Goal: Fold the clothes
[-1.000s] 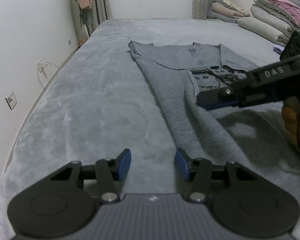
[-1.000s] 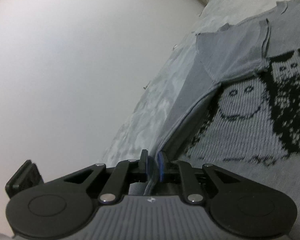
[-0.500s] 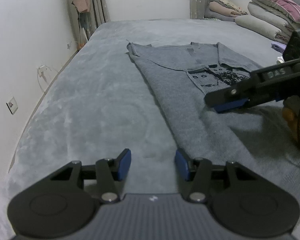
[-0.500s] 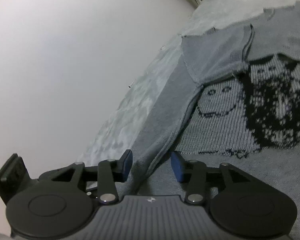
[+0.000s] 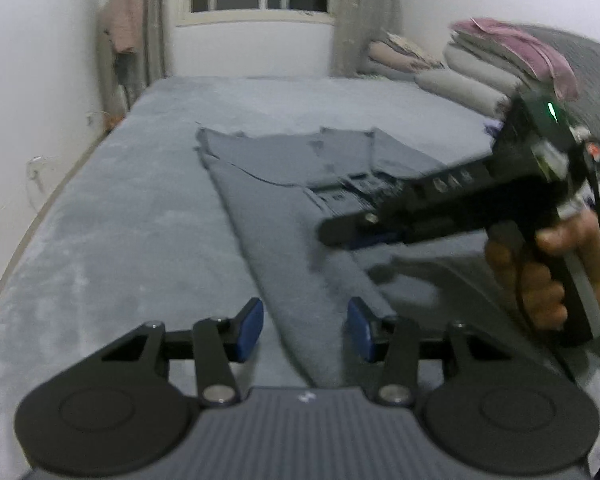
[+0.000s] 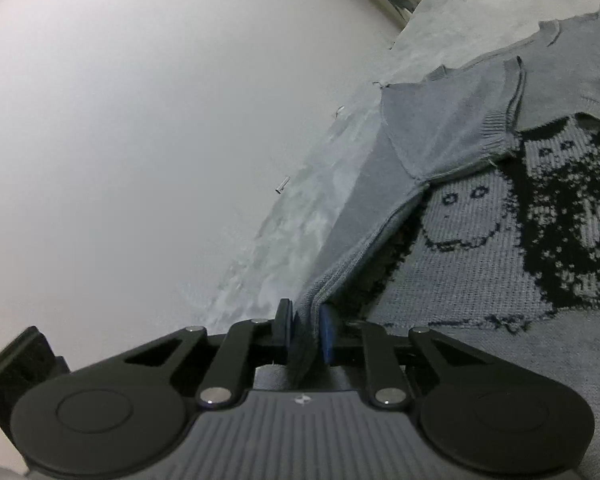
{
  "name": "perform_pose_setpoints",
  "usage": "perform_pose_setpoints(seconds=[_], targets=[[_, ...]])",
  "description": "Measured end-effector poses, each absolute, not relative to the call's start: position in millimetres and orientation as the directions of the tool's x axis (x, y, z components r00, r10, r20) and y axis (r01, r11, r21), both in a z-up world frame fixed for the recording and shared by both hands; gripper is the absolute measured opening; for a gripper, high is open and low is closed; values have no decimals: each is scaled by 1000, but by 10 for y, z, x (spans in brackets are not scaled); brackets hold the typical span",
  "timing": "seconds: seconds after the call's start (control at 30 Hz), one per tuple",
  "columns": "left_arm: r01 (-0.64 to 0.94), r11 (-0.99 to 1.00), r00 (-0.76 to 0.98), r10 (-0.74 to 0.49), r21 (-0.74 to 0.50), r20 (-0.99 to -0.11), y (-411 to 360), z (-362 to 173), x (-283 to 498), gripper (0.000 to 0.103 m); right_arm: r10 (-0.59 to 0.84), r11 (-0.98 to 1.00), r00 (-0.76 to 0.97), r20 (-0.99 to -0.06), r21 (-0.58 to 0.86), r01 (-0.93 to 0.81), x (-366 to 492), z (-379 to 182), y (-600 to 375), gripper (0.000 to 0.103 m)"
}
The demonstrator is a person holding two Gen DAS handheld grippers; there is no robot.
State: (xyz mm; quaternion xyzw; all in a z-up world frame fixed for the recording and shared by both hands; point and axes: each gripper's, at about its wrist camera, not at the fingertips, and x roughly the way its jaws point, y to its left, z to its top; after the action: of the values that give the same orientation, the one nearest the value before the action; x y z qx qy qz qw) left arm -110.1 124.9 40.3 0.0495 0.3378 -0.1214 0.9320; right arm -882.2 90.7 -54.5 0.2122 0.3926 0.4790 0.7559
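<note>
Sweater (image 5: 300,224): flat on bed (image 5: 132,232), one side folded inward.
Right claw (image 6: 305,334): now pinched on the folded edge; half a second ago it gaped beside it. Probably a re-grip to carry the fold on.
Left claw (image 5: 305,334): still wide, empty, now over the sweater's edge; view blurred.
</note>
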Motion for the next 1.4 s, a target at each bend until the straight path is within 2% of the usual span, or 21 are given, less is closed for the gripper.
perform_pose_setpoints(seconds=[0.1, 0.57, 0.6, 0.67, 0.83, 1.07, 1.13, 1.3, 1.33, 1.4], targets=[[198, 972, 728, -61, 125, -682, 1209, 295, -1023, 45, 894, 443, 222, -390, 688, -575, -8838, -516, 940, 17], [187, 976, 714, -57, 112, -698, 1283, 274, -973, 48, 899, 420, 163, -406, 694, -585, -8953, -663, 825, 18], [187, 976, 714, -58, 110, -698, 1287, 274, -969, 48, 899, 418, 159, -407, 695, -585, -8962, -676, 814, 17], [188, 976, 717, -61, 109, -694, 1297, 280, -974, 48, 898, 423, 166, -407, 695, -582, -8983, -687, 774, 7], [199, 976, 723, -88, 85, -685, 1339, 301, -1006, 48, 890, 440, 179, -419, 686, -579, -9045, -503, 651, 6], [202, 977, 710, -96, 71, -697, 1357, 314, -995, 48, 729, 627, 133, -672, 577, -523, -8979, -168, 807, 6], [204, 977, 707, -102, 64, -700, 1368, 317, -989, 48, 713, 646, 111, -693, 587, -488, -8963, -88, 814, 6], [209, 976, 701, -105, 62, -705, 1371, 308, -976, 48, 847, 449, -25, -532, 738, -504, -9119, -228, 814, 12], [209, 976, 701, -106, 60, -706, 1372, 305, -974, 48, 843, 453, -20, -538, 729, -513, -9141, -301, 815, 16], [210, 976, 700, -106, 62, -706, 1373, 304, -976, 48, 834, 470, -5, -552, 714, -519, -9162, -436, 784, 17]])
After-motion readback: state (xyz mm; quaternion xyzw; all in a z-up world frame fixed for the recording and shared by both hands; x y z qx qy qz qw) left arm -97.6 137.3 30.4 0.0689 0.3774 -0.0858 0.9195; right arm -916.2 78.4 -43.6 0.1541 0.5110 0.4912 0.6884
